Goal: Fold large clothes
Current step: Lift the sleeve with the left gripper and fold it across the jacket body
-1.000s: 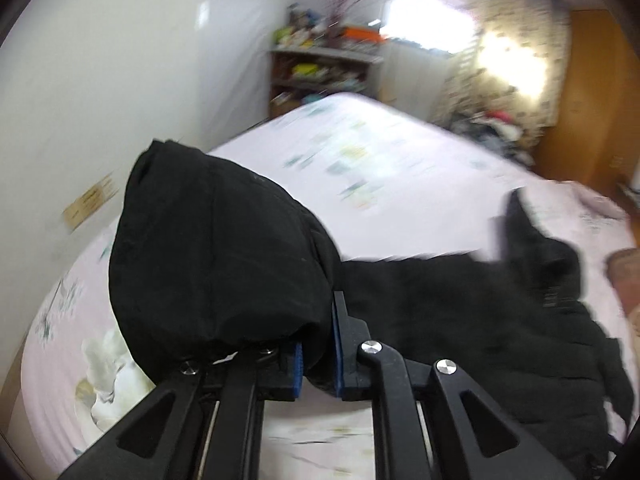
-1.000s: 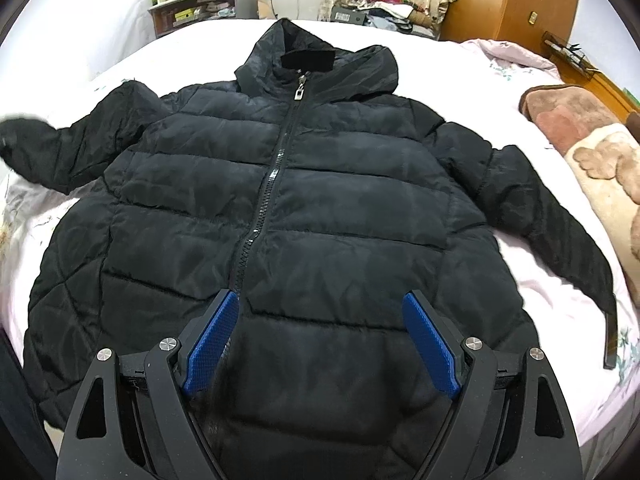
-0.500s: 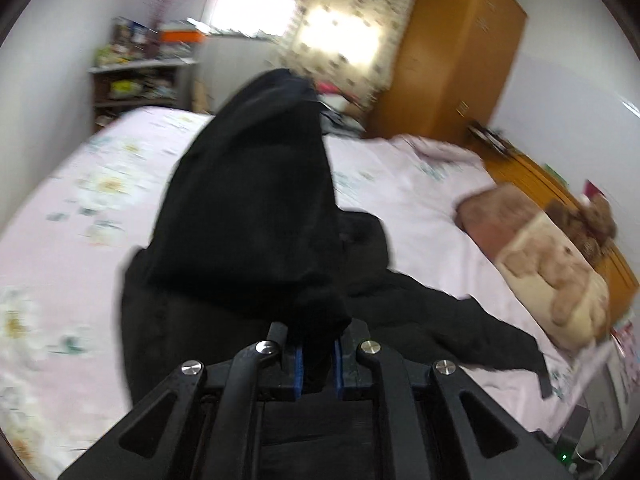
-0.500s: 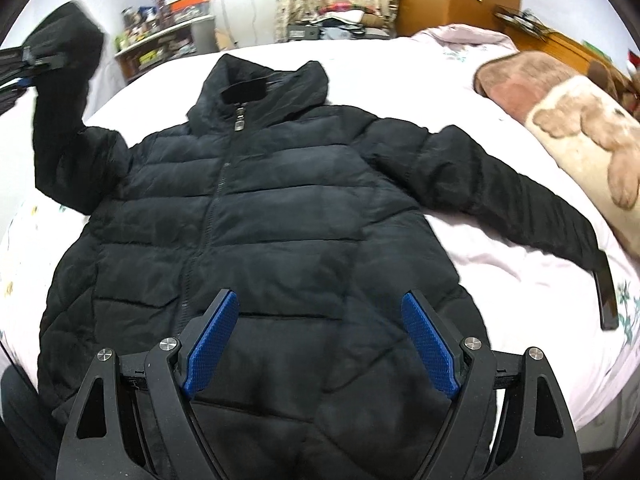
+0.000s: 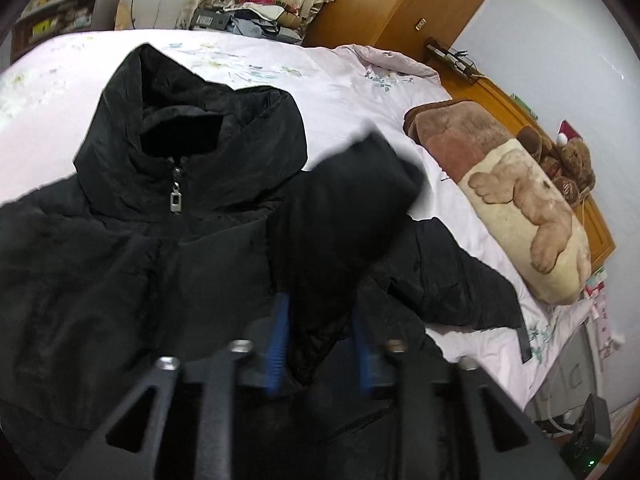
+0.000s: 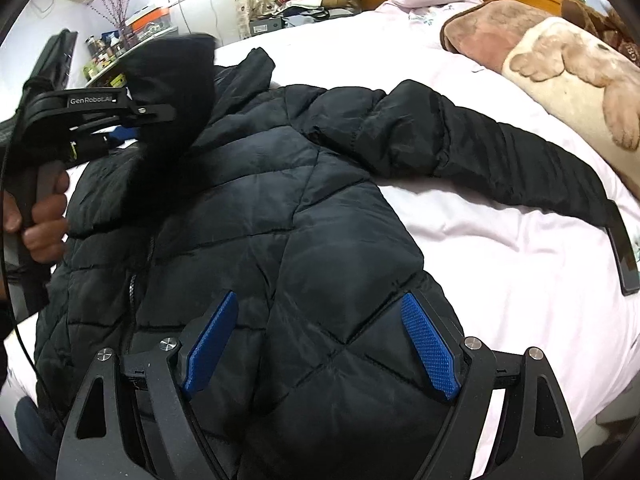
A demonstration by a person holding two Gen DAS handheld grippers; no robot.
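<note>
Left hand-held gripper (image 5: pixel 320 344), jaws just opening, sleeve (image 5: pixel 344 208) between; right hand-held gripper (image 6: pixel 320 344) released over black quilted jacket (image 6: pixel 304 216); bare bed (image 6: pixel 500 264) at right.

My left gripper (image 5: pixel 320 344) has just been opening; its blue pads (image 5: pixel 280 336) stand apart with the black padded sleeve (image 5: pixel 344 216) between them. The sleeve lies across the chest of the black quilted zip jacket (image 5: pixel 120 264), right of its silver zip pull (image 5: pixel 175 200). The jacket rests on the pale pink floral bedsheet (image 5: pixel 340 88).
</note>
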